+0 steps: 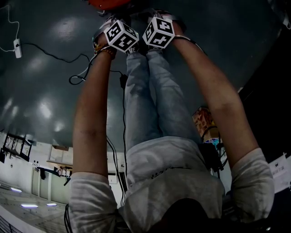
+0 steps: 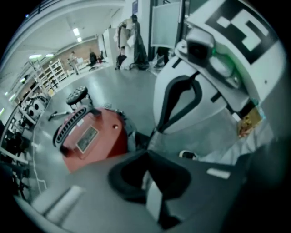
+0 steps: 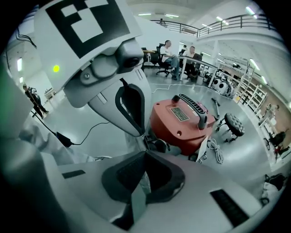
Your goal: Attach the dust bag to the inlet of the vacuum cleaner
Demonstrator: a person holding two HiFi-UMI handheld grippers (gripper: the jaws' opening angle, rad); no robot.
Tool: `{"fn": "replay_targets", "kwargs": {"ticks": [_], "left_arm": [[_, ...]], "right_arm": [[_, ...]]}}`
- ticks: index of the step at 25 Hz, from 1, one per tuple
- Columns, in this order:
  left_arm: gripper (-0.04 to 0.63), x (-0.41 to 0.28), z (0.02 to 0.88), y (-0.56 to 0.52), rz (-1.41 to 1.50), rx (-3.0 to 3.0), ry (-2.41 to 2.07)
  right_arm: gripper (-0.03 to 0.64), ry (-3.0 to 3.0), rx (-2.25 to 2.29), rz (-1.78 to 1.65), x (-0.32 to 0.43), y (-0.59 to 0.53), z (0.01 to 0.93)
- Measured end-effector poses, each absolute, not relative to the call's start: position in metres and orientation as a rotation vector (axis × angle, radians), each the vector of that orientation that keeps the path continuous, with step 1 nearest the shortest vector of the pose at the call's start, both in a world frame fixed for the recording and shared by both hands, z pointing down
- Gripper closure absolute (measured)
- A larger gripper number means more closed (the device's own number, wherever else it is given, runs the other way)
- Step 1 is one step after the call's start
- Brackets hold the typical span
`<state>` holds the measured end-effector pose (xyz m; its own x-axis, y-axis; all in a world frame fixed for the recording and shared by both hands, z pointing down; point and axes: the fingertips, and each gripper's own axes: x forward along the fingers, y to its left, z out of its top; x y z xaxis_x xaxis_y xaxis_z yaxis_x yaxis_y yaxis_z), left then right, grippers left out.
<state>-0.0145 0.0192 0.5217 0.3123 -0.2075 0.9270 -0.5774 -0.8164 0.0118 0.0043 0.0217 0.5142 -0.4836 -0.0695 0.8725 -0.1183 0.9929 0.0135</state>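
Observation:
The red vacuum cleaner (image 1: 107, 3) lies on the grey floor, just showing at the top edge of the head view. It has a black handle and a label plate (image 3: 179, 123) (image 2: 93, 136). My left gripper (image 1: 119, 32) and right gripper (image 1: 158, 31) are held side by side on outstretched arms, short of the vacuum. The left gripper's jaws (image 2: 146, 154) stand together with nothing between them, as do the right gripper's (image 3: 145, 154). A thin white sheet-like piece (image 3: 201, 152) leans beside the vacuum; I cannot tell whether it is the dust bag.
A black wheeled stool (image 3: 232, 124) (image 2: 76, 95) stands just past the vacuum, with a coiled white cord (image 3: 218, 152) beside it. A black cable (image 1: 54, 57) and a white adaptor (image 1: 17, 48) lie on the floor. People sit at desks (image 3: 170, 54) far off.

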Motion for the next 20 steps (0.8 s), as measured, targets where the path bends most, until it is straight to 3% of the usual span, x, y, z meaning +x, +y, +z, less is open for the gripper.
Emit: {"fn": "replay_targets", "kwargs": {"ticks": [20], "left_arm": [[0.592,-0.014,0.534,0.025,1.481,2.203,-0.742]], "right_arm": [[0.607,-2.072,0.16,0.038,0.014,0.026,0.526]]}}
